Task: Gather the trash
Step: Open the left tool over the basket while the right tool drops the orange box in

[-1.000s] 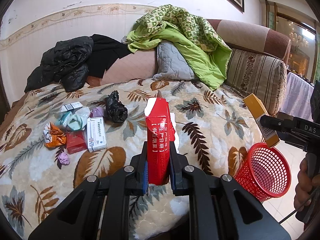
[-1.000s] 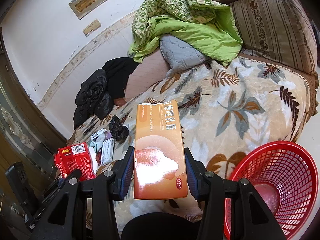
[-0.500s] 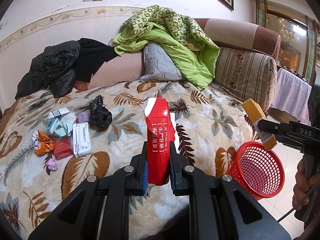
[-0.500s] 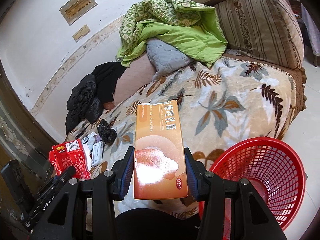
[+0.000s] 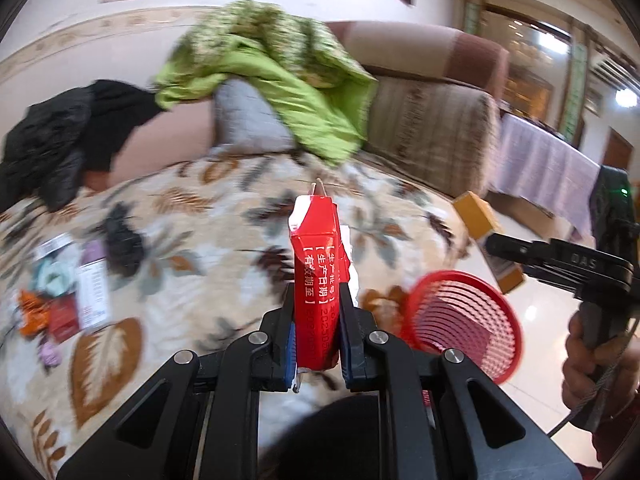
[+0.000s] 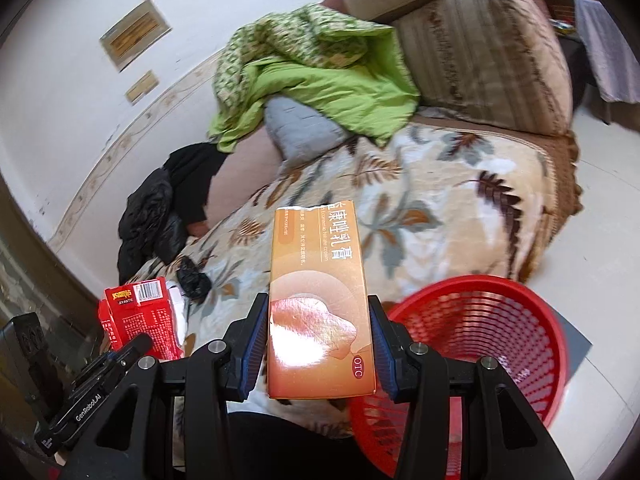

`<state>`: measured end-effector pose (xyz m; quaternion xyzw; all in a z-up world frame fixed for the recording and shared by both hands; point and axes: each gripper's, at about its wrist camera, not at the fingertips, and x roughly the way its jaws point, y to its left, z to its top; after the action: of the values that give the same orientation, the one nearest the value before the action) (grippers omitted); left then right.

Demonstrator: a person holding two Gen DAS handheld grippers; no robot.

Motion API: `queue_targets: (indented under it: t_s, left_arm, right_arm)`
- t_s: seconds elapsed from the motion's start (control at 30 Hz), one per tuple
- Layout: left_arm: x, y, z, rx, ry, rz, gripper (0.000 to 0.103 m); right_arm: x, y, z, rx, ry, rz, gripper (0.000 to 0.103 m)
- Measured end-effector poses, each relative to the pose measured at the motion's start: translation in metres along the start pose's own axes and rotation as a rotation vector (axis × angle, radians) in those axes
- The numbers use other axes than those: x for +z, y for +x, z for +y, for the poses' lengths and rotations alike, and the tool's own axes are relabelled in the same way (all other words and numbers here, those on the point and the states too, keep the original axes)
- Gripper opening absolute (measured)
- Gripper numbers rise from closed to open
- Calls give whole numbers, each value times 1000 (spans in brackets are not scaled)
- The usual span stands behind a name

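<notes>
My left gripper (image 5: 317, 312) is shut on a torn red carton (image 5: 318, 264), held upright over the sofa's front edge. My right gripper (image 6: 318, 332) is shut on an orange medicine box (image 6: 320, 300), held above and just left of the red mesh basket (image 6: 480, 344). The basket (image 5: 460, 320) stands on the floor by the sofa. The left gripper's red carton (image 6: 140, 316) shows at the lower left of the right wrist view. The orange box (image 5: 478, 216) and right gripper show at the right of the left wrist view. Several pieces of trash (image 5: 76, 292) lie on the leaf-patterned blanket.
A black crumpled bag (image 5: 120, 236) lies on the blanket (image 5: 200, 240). A green quilt (image 5: 272, 76), grey pillow (image 5: 244, 120) and black jacket (image 5: 60, 140) sit at the sofa back. A striped cushion (image 6: 480, 52) is at the right. A cloth-covered table (image 5: 544, 168) stands beyond.
Both grippers have moved right toward the basket, still holding their boxes. The basket looms larger and nearer in both views; the trash pile has slid left.
</notes>
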<state>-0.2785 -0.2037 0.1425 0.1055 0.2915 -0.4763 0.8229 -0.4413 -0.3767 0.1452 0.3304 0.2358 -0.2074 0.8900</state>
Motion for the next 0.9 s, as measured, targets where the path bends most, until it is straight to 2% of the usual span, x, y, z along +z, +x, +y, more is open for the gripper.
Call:
queue_targets:
  t_s: [0.13, 0.3, 0.43, 0.47, 0.5, 0.57, 0.73, 0.9]
  left_arm:
    - [8, 24, -38, -134, 41, 64, 16]
    - [15, 63, -80, -302, 34, 178, 16]
    - [10, 92, -105, -330, 48, 253, 16]
    - [8, 99, -109, -330, 42, 276, 20]
    - [6, 106, -112, -331, 35, 301, 36]
    - [2, 115, -112, -331, 2, 322, 56]
    - [-1, 111, -94, -328, -65, 306, 56]
    - [5, 93, -66, -298, -120, 251, 58]
  right_arm:
    - [4, -15, -25, -37, 33, -16, 51]
    - [2, -27, -53, -78, 78, -16, 51]
    - [-2, -28, -74, -96, 129, -1, 52]
    - [-4, -26, -78, -96, 140, 9, 52]
    - [-5, -21, -83, -99, 153, 31, 52]
    - [-9, -18, -89, -123, 177, 50, 62]
    - [-6, -19, -94, -159, 178, 40, 63]
    - [3, -16, -73, -136, 127, 24, 64]
